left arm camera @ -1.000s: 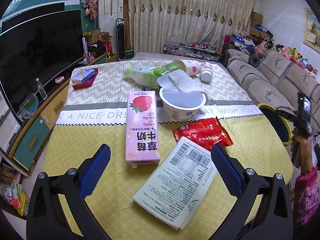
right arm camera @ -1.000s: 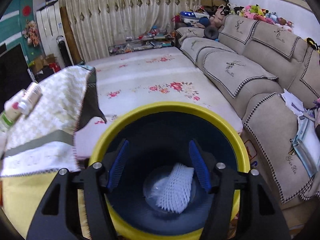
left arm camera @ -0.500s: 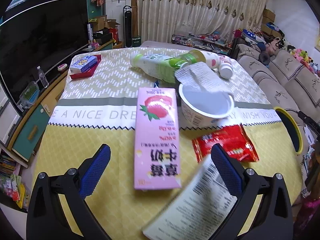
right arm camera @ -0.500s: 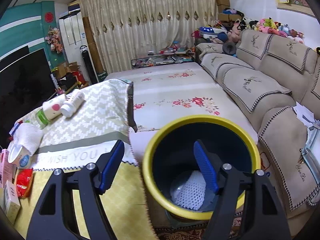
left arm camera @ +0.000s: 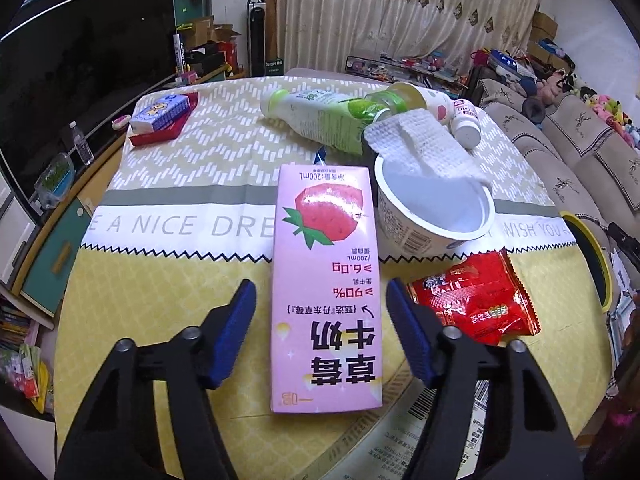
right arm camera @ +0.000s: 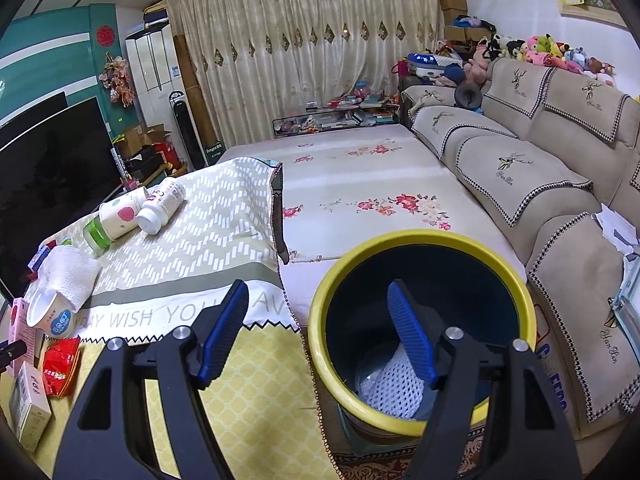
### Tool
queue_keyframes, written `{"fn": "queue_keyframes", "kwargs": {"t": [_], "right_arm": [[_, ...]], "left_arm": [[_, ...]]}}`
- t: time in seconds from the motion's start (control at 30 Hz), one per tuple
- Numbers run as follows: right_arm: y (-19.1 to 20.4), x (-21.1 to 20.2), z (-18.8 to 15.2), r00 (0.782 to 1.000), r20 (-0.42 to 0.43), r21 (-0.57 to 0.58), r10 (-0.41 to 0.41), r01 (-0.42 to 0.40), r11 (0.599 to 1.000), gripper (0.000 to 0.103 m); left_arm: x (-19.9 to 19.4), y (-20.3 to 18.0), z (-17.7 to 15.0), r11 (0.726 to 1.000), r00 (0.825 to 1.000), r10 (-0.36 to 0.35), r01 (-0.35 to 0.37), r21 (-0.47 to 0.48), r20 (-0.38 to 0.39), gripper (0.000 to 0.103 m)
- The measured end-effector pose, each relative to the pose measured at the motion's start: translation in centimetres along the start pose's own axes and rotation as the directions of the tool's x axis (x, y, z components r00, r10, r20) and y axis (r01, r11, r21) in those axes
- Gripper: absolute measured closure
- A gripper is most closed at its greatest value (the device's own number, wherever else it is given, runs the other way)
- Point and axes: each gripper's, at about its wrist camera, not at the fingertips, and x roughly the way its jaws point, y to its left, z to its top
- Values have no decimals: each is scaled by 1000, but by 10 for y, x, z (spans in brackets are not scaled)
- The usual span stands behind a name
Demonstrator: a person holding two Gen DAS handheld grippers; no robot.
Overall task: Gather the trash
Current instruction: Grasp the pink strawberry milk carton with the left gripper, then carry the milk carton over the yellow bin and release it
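We see our left gripper (left arm camera: pixel 320 320) astride the flat pink strawberry milk carton (left arm camera: pixel 325 280) on the yellow tablecloth (left arm camera: pixel 160 320); its jaws have just been closing, with gaps still showing beside both pads. Its right finger hides part of the red snack wrapper (left arm camera: pixel 476 300). Our right gripper (right arm camera: pixel 316 332) hangs half open and empty above the yellow-rimmed dark bin (right arm camera: pixel 420 240), partly hiding white mesh (right arm camera: pixel 396 392) inside.

Glossy paper milk carton (left arm camera: pixel 325 280) – shiny foil wrapper (left arm camera: pixel 476 304) beside it – on a matt cloth tablecloth (left arm camera: pixel 168 288).
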Motion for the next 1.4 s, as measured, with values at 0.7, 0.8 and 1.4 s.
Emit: {"fn": "queue_keyframes", "kwargs": {"t": [0.7, 0.8, 1.4], "right_arm": [[-23, -27, -4, 999, 36, 20, -24, 23, 1000, 35], [-37, -43, -4, 996, 62, 25, -58, 56, 998, 35], [-132, -86, -19, 972, 114, 135, -205, 190, 972, 32]], "left_arm": [[-84, -55, 12, 989, 983, -130, 120, 88, 127, 54], [-91, -94, 13, 970, 971, -208, 189, 152, 119, 54], [0, -389, 22, 773, 888, -437, 452, 445, -142, 53]]}}
